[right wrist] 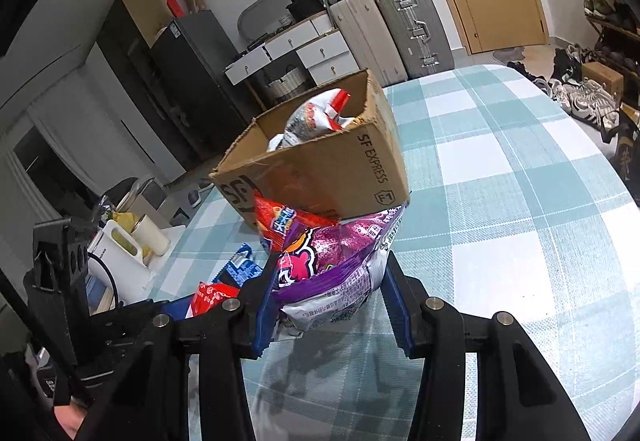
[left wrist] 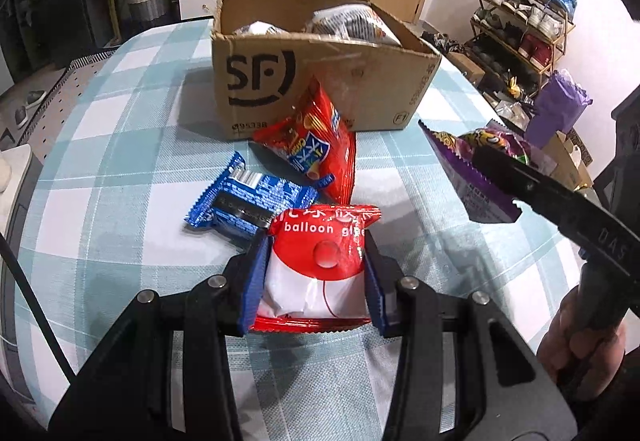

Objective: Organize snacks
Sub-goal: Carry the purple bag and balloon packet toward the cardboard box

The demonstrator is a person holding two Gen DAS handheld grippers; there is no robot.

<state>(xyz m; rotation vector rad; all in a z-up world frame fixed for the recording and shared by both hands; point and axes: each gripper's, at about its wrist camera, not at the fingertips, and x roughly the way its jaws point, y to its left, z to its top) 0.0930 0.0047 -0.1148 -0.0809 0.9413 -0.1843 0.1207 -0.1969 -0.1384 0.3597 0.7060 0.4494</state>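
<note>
Snacks are split: the balloon gum pack (left wrist: 320,265) sits clamped in the left hand-held gripper (left wrist: 316,277) at lower centre, the purple bag (right wrist: 332,281) in the right hand-held gripper (right wrist: 332,305). Slippery film could slide free before reaching the cardboard box (left wrist: 320,81) above.

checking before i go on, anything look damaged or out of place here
The cardboard box has a ragged, torn top rim, its flaps missing. A red snack bag leans against its front, and a blue packet lies loose on the table, not yet boxed.
</note>
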